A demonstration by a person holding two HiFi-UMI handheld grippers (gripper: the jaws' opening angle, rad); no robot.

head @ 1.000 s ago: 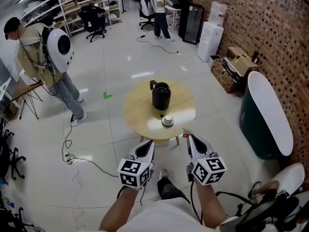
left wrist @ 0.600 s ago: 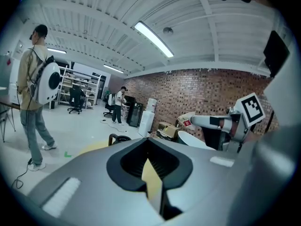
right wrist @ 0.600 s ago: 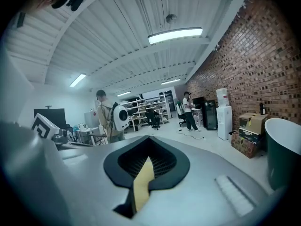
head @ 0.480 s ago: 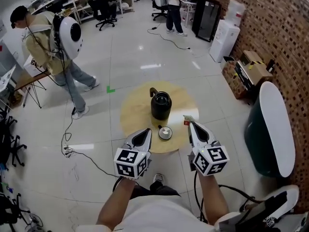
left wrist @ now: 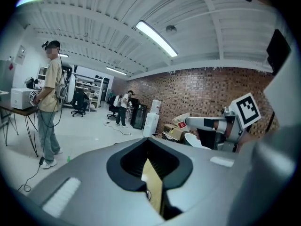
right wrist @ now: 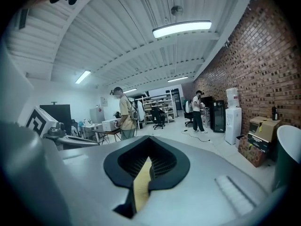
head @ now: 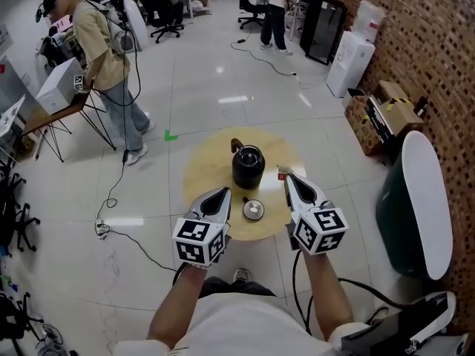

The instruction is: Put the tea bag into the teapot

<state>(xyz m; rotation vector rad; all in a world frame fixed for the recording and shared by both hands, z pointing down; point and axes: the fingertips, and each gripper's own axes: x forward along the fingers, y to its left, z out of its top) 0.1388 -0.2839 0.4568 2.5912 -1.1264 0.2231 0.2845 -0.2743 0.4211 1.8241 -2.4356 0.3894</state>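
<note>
A black teapot stands open-topped on the round wooden table. Its metal lid lies on the table in front of it. My right gripper is over the table to the right of the pot, shut on a small red-and-white tea bag at its tips. The left gripper view shows the same tea bag at the right gripper's tip. My left gripper is over the table's near edge, left of the lid, shut with nothing in it.
A person stands at a desk at the far left; another is at the back. A cable trails on the floor left of the table. A dark tub, boxes and a water dispenser line the brick wall.
Both grippers have moved forward from in front of the table to over it, either side of the lid. The person at left has walked to the desk.
</note>
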